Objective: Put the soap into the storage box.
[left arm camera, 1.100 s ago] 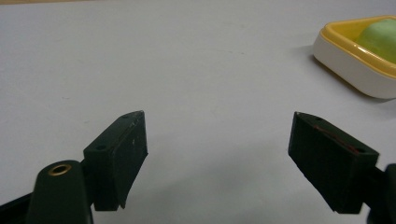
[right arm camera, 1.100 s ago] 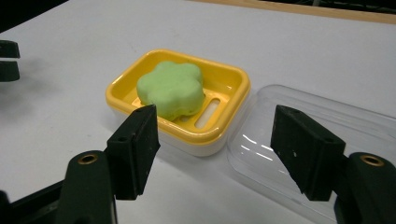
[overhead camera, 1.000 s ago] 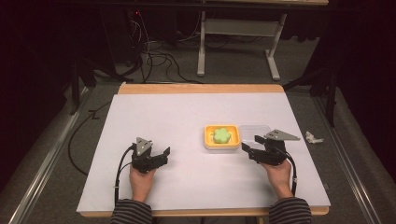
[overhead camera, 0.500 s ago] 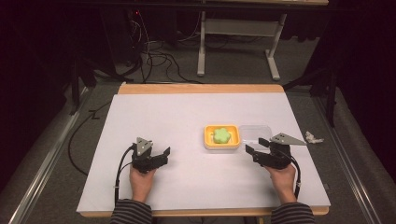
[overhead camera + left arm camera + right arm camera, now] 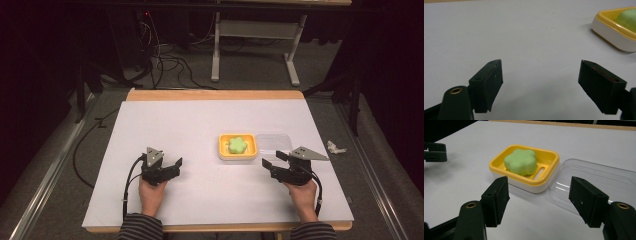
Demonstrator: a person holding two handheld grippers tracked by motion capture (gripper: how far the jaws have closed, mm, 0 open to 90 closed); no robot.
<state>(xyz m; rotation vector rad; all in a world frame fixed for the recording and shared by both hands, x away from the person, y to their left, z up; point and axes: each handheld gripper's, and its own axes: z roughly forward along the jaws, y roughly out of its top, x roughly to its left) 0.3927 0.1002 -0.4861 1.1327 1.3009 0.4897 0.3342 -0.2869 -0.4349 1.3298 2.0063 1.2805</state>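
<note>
Since the earlier frame the right hand-held gripper (image 5: 273, 160) has drawn back a little from the soap dish toward the person's edge of the counter (image 5: 200, 120), while the left hand-held gripper (image 5: 175, 165) has kept its place. The right hand (image 5: 301, 196) grips its unit from behind, forearm coming in from the near edge, jaws held low and roughly level and aimed forward and inward. In the right gripper view its jaws stand spread with nothing between them. The yellow soap dish (image 5: 499, 161) lies just ahead of them and slightly to their left. It rests flat on the counter and holds a green flower-shaped soap (image 5: 520, 161). A clear lid (image 5: 594, 177) lies touching the dish's side, directly ahead of the right jaw. The left hand (image 5: 150, 192) holds its unit the same way, low over the counter and angled inward. In the left gripper view its jaws are spread over bare counter, with the dish well apart, ahead and to their right.
</note>
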